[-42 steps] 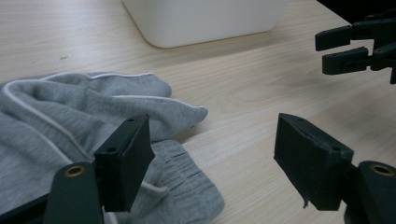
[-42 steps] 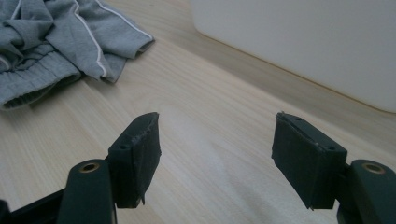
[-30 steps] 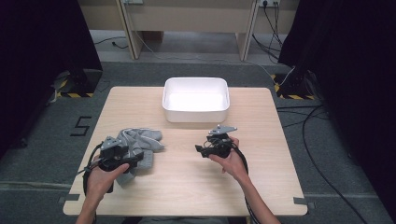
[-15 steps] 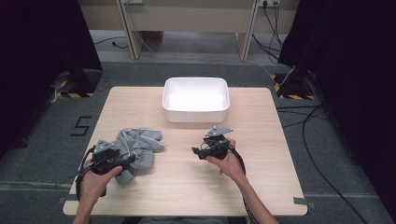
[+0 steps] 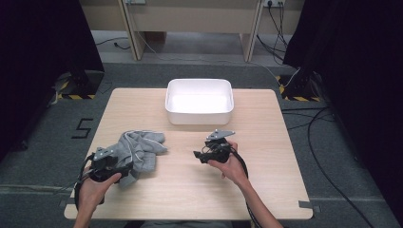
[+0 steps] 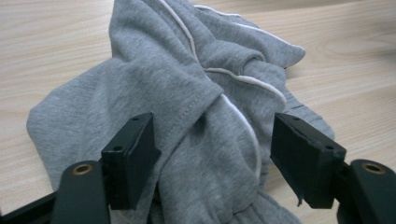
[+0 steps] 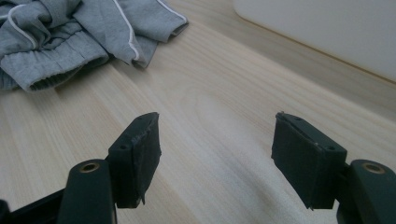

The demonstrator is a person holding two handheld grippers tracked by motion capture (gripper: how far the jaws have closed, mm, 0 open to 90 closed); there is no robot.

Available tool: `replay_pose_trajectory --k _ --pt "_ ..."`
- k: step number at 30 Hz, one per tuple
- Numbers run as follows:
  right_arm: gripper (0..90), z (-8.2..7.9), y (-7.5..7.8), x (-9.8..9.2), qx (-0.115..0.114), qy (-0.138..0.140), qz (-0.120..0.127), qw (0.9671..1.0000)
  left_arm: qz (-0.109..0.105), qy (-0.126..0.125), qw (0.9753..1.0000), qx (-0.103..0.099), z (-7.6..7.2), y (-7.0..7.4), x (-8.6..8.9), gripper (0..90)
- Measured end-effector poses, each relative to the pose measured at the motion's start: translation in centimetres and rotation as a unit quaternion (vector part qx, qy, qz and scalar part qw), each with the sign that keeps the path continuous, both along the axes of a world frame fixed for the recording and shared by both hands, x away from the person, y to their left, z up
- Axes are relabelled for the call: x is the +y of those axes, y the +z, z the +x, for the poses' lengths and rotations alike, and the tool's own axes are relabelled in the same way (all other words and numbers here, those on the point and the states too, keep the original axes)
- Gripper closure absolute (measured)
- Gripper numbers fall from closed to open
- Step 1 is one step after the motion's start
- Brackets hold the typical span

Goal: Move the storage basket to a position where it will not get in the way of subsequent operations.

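White tub [image 5: 199, 100] seen bare inside, left gripper [image 6: 215, 149] jaws spread astride grey garment [image 6: 196, 107], drawn nearer the table edge than before, right gripper [image 7: 217, 154] jaws apart over wood.

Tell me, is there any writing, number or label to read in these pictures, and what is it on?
"5": a dark figure marked on the grey floor, left of the table.
Nothing readable on the grey garment, the white bin, or either gripper.
The yellow-and-black striped tape on the floor carries no words.
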State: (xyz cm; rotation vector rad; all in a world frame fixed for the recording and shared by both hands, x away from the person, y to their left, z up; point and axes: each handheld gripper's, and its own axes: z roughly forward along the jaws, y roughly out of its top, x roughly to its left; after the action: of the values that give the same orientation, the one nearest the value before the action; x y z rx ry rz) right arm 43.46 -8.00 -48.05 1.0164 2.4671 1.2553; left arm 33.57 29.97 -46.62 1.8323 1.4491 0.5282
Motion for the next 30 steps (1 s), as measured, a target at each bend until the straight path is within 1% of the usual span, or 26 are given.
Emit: replay_pose_trajectory --k 1,3,5,7,9,11,12,14,17,23,30 --pt "32.9 0.0 0.0 0.0 0.000 0.000 0.000 1.0000 0.000 0.000 1.0000 0.000 0.0 0.0 0.0 30.7" --pt "32.9 0.0 0.0 0.1 0.001 0.002 0.000 1.0000 0.008 -0.002 1.0000 0.004 0.0 -0.4 0.1 32.1" --pt "32.9 -0.1 0.0 0.2 0.002 0.002 0.000 1.0000 0.008 -0.003 1.0000 0.004 0.1 -0.6 0.1 34.3" --pt "32.9 -0.1 0.0 0.2 0.000 0.004 -0.001 1.0000 0.013 -0.007 0.9999 0.009 0.2 -1.1 0.0 35.5" --pt "32.9 -0.1 -0.1 0.3 0.002 0.004 -0.001 1.0000 0.015 -0.013 0.9997 0.011 0.2 -1.5 -0.1 40.1" --pt "32.9 -0.1 -0.2 0.4 0.003 0.007 -0.002 1.0000 0.023 -0.020 0.9995 0.012 0.2 -1.7 -0.2 45.3" --pt "32.9 -0.1 -0.2 0.5 0.003 0.007 -0.002 1.0000 0.023 -0.020 0.9995 0.012 0.2 -1.7 -0.2 47.8" --pt "32.9 -0.2 -0.3 0.6 0.004 0.009 -0.003 0.9999 0.032 -0.026 0.9991 0.013 0.2 -2.2 -0.3 51.2" --pt "32.8 -0.2 -0.4 0.6 0.004 0.011 -0.003 0.9999 0.036 -0.031 0.9988 0.015 0.2 -2.4 -0.5 56.1" --pt "32.9 -0.1 -0.5 0.6 0.005 0.012 -0.002 0.9999 0.038 -0.037 0.9985 0.016 0.1 -2.4 -0.7 59.9" --pt "32.9 -0.1 -0.6 0.7 0.007 0.015 -0.004 0.9999 0.037 -0.041 0.9983 0.019 0.0 -2.3 -1.1 60.5"
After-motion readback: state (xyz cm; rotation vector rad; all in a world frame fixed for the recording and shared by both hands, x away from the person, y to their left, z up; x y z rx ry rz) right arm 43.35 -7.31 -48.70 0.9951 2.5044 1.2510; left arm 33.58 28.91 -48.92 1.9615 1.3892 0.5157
